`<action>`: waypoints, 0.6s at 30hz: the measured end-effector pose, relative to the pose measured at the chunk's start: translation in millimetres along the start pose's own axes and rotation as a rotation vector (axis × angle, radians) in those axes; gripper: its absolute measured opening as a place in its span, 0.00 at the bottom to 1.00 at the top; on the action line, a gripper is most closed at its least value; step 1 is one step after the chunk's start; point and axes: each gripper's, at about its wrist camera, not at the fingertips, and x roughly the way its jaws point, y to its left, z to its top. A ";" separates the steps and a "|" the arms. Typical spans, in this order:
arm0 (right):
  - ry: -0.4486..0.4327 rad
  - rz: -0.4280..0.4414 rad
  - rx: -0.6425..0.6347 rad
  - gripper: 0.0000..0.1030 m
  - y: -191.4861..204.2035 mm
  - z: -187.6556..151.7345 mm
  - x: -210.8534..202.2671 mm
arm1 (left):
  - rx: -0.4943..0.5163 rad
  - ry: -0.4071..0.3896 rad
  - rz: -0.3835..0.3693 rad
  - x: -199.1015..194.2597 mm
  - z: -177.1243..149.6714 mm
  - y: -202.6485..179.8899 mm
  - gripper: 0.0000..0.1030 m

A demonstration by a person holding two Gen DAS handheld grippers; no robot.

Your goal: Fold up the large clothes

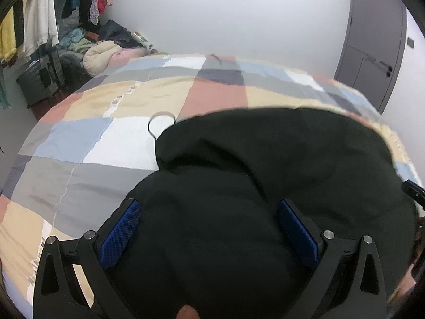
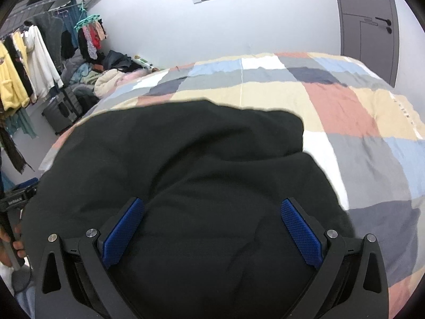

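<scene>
A large black garment [image 1: 265, 164] lies spread on the bed with the checked cover [image 1: 79, 138]; its thin drawstring loop [image 1: 160, 119] trails onto a white patch. My left gripper [image 1: 209, 207] is open, its blue pads [image 1: 120, 231] wide apart over the garment's near left part. In the right wrist view the same black garment [image 2: 186, 159] fills the middle. My right gripper [image 2: 212, 207] is open too, blue pads [image 2: 301, 231] wide apart above the garment's near right part. Neither gripper holds cloth.
The bed cover [image 2: 358, 122] extends to the right and far side. A clothes rack with hanging clothes [image 2: 29, 61], a pile of clothes [image 2: 106, 74] and a dark suitcase [image 2: 63, 109] stand at the left. A grey door [image 2: 366, 26] is at the back right.
</scene>
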 end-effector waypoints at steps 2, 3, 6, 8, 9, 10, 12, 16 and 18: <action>-0.031 0.006 0.007 1.00 3.8 11.8 -18.9 | -0.005 0.007 0.000 -19.6 8.4 -6.5 1.00; -0.049 0.012 0.011 1.00 6.3 18.8 -29.5 | -0.010 0.012 -0.001 -27.0 11.3 -9.1 1.00; -0.109 0.027 0.012 1.00 17.6 39.0 -67.6 | -0.023 -0.004 -0.031 -62.4 24.1 -19.3 1.00; -0.138 0.035 0.008 1.00 25.7 49.8 -91.1 | -0.018 -0.047 -0.040 -97.7 34.1 -29.0 1.00; -0.152 0.040 0.006 1.00 30.4 55.7 -103.6 | -0.013 -0.060 -0.040 -109.8 37.5 -32.1 1.00; -0.167 0.047 0.000 1.00 36.5 61.5 -116.6 | -0.006 -0.076 -0.043 -125.8 41.1 -36.5 1.00; -0.198 0.058 -0.019 1.00 48.2 70.1 -140.4 | 0.026 -0.103 -0.046 -159.6 47.1 -46.1 1.00; -0.280 0.078 -0.070 1.00 76.5 78.8 -194.8 | 0.075 -0.170 -0.052 -224.6 50.4 -62.7 1.00; -0.306 0.097 -0.096 1.00 91.0 78.5 -220.4 | 0.086 -0.205 -0.066 -255.2 48.4 -68.7 1.00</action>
